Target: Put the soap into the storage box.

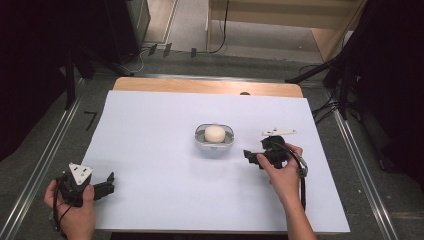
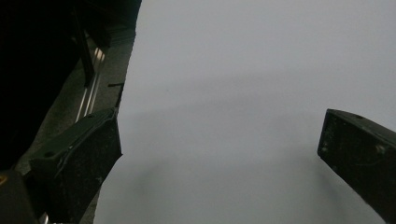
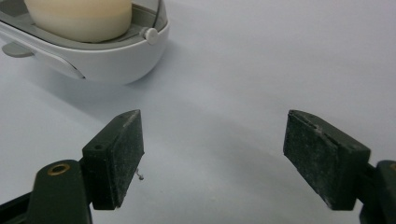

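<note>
L gripper [image 1: 111,182]: near-left corner of sheet [image 1: 150,150], jaws wide apart, nothing between, well apart from dish.
R gripper [image 1: 249,156]: jaws spread wide, empty, pointed at dish, just beside its right end.
Dish [image 1: 214,142]: mid-sheet, grey oval, hard plastic, prob light; may skid on the smooth sheet.
Soap [image 1: 215,133]: cream round, sits loose in dish; likely firm but slippery.
Hold: take soap across its sides, above rim, gentle squeeze.
</note>
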Available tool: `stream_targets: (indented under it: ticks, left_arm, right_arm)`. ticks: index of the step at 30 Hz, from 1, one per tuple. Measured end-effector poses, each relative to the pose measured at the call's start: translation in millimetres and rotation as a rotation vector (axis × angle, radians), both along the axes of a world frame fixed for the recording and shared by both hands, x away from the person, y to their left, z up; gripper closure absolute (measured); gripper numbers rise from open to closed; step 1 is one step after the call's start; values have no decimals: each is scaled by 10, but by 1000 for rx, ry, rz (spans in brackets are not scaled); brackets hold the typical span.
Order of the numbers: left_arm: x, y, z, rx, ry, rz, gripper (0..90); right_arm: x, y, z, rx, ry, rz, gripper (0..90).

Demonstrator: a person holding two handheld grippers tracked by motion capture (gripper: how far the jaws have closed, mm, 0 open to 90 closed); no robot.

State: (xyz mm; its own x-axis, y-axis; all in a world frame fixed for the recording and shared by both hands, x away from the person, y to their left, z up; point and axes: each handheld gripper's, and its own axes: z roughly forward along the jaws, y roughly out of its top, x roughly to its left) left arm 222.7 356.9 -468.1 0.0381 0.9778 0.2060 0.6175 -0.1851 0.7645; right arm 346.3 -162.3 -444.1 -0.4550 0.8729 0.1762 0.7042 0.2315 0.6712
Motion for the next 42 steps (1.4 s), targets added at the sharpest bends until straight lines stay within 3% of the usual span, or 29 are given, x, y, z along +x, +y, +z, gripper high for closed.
stream_targets:
  ticks: [12,28,42]
  left_arm:
    - [-2,0,0,-2,-3,0,1]
    - [-4,-2,0,2,-4,-1,1]
    - [-5,-5,-1,6,-3,-4,1]
  right_arm:
    - [-116,-246,-98,-18,-18,-36,180]
    - [-284,-578,-211,19,-38,-47,136]
    - [-463,-954,-377,50,-39,-111,136]
